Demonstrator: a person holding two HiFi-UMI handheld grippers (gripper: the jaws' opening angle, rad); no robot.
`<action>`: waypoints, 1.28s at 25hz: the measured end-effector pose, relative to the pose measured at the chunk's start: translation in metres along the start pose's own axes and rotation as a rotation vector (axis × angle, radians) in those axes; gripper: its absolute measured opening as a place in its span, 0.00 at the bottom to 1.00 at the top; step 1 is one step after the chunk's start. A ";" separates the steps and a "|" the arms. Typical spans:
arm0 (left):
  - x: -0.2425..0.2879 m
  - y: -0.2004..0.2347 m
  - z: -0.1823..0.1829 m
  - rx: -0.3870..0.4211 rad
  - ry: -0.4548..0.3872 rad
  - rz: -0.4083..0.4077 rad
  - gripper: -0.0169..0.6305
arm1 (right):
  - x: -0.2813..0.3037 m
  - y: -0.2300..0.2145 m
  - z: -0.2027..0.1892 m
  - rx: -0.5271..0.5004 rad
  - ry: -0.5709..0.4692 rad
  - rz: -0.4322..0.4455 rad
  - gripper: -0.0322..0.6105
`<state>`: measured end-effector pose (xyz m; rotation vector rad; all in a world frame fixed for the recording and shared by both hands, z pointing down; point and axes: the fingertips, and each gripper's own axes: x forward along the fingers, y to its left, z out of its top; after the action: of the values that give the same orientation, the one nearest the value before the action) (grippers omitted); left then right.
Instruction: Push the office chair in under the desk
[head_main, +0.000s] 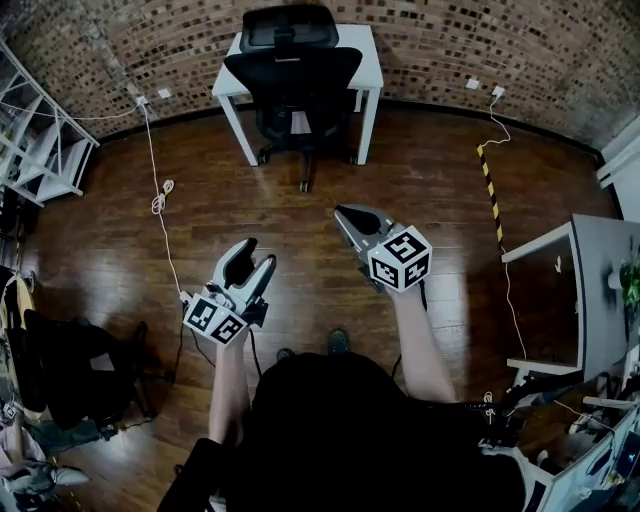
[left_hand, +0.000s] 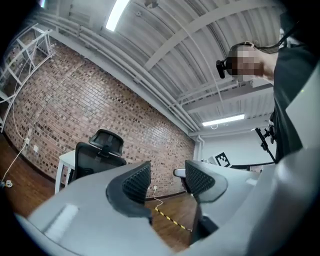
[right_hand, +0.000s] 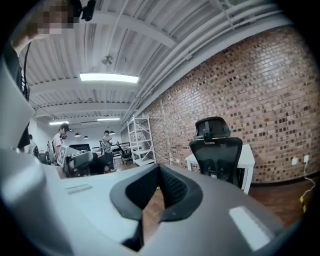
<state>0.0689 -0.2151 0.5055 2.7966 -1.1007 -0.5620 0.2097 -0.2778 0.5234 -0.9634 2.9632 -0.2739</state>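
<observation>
Black mesh and plastic make up the office chair (head_main: 295, 75), which stands at the far centre of the wooden floor with its backrest towards the person. It sits between the legs of the white bench (head_main: 362, 48) by the brick wall. The seat seems partly beneath the top, while the star base still juts out on the near side, so the push looks unfinished.

Both grippers are held out in front, well apart from the chair, probably because the person stands some way back from it. The left gripper (head_main: 256, 255) has its jaws partly spread with nothing between them; only floor and wall show through the gap. The right gripper (head_main: 343, 213) has its jaws pressed together on nothing. A closed tip would likely serve as a blunt pusher against the backrest, since the job calls for shoving and not grasping.

No brand or legible writing shows anywhere. The only print is the black-and-white square markers on each gripper's cube, plus a similar marker on a far panel (left_hand: 223, 159). A yellow-and-black striped strip (head_main: 490, 190) crosses the floor at right, apparently covering a cable.
</observation>
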 end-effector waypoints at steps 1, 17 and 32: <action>-0.002 -0.004 0.003 0.003 -0.013 -0.010 0.50 | -0.002 0.003 0.002 -0.008 -0.004 -0.003 0.05; -0.087 0.066 0.058 -0.039 -0.088 0.034 0.41 | 0.084 0.086 0.000 -0.036 0.036 -0.022 0.05; -0.093 0.062 0.044 -0.013 -0.017 -0.054 0.38 | 0.112 0.137 -0.023 -0.086 0.093 0.018 0.05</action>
<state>-0.0492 -0.1959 0.5064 2.8235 -1.0233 -0.5970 0.0378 -0.2311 0.5277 -0.9572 3.0900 -0.1985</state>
